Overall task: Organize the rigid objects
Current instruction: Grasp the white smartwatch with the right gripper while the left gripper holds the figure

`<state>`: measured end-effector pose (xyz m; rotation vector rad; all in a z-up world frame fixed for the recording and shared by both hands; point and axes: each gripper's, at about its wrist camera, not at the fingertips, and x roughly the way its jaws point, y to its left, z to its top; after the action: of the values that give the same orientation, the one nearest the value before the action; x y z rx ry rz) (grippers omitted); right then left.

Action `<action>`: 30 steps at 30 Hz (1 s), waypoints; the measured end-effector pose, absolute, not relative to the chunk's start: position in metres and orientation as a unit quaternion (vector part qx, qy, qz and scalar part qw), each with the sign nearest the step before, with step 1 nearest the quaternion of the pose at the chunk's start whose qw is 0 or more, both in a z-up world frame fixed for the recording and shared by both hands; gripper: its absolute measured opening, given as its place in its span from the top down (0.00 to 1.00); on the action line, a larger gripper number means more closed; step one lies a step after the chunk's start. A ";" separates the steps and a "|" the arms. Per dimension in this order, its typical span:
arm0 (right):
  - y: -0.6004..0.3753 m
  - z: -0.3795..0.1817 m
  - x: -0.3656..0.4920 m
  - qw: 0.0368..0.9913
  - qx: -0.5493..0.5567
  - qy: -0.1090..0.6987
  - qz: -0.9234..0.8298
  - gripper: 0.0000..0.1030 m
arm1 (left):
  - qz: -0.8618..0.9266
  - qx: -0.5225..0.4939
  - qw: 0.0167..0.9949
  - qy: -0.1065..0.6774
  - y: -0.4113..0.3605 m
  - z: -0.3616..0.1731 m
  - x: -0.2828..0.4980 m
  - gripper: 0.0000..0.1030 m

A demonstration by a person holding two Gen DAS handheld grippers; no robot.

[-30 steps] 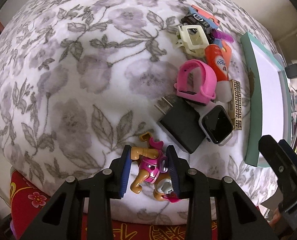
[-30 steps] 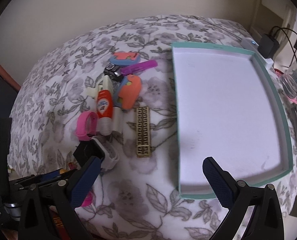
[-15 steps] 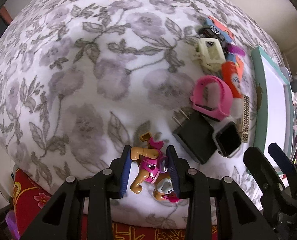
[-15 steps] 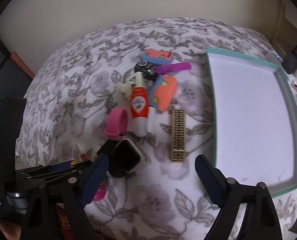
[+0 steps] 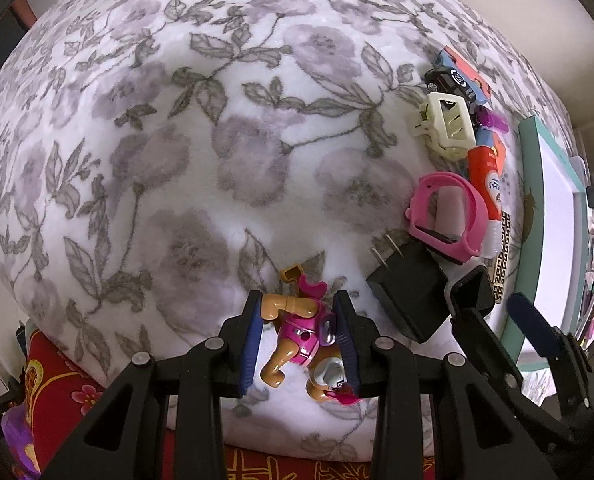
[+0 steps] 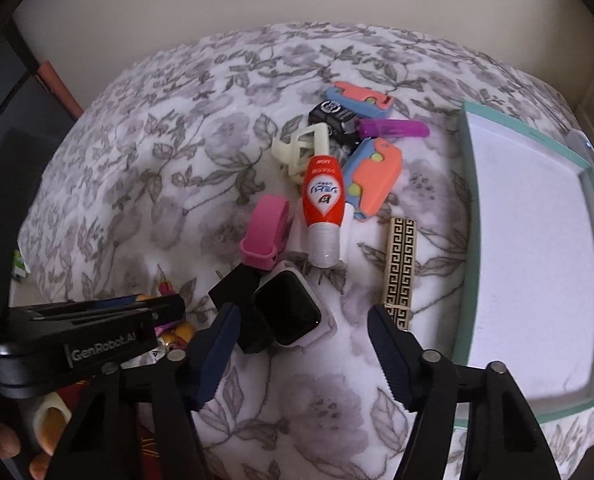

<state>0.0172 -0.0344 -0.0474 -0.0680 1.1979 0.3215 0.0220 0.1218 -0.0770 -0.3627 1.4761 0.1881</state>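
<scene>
My left gripper [image 5: 297,344] is shut on a toy pup in a pink vest [image 5: 297,330], held just above the floral blanket near its front edge. In the right wrist view, my right gripper [image 6: 301,356] hangs over a grey-cased smartwatch [image 6: 293,312] that leans on a black plug adapter [image 6: 237,292]. Its jaws are closing; the watch lies just ahead of the two blue pads, and neither pad touches it. The left wrist view shows the right gripper [image 5: 501,320] beside the adapter [image 5: 409,300]. A teal tray [image 6: 469,240] with a white floor sits to the right.
Behind the watch lie a pink strap [image 6: 265,232], an orange tube [image 6: 323,196], a gold patterned bar [image 6: 401,264], a cream hair clip [image 6: 301,148], a purple clip [image 6: 393,128], a black toy car [image 6: 331,114] and orange-blue pieces [image 6: 377,172]. A red cloth [image 5: 69,396] hangs below the blanket's edge.
My right gripper has swung left from over the tray to the watch and adapter, its jaws narrowing. My left gripper has shifted across the blanket, still holding the toy pup.
</scene>
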 end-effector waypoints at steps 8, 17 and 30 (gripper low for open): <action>-0.025 -0.060 0.022 0.803 -0.052 0.574 0.152 0.54 | 0.085 -0.163 0.718 0.671 0.117 -0.078 0.024 0.64; -0.031 -0.057 0.023 0.807 -0.043 0.572 0.141 0.55 | 0.085 -0.164 0.719 0.670 0.116 -0.081 0.024 0.64; -0.062 -0.039 0.025 0.818 0.026 0.561 0.126 0.60 | 0.088 -0.160 0.735 0.653 0.115 -0.068 0.021 0.64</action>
<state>0.0248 -0.0616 -0.0395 0.0564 1.1949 0.2683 0.0205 0.1150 -0.0677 -0.3507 1.4339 0.1938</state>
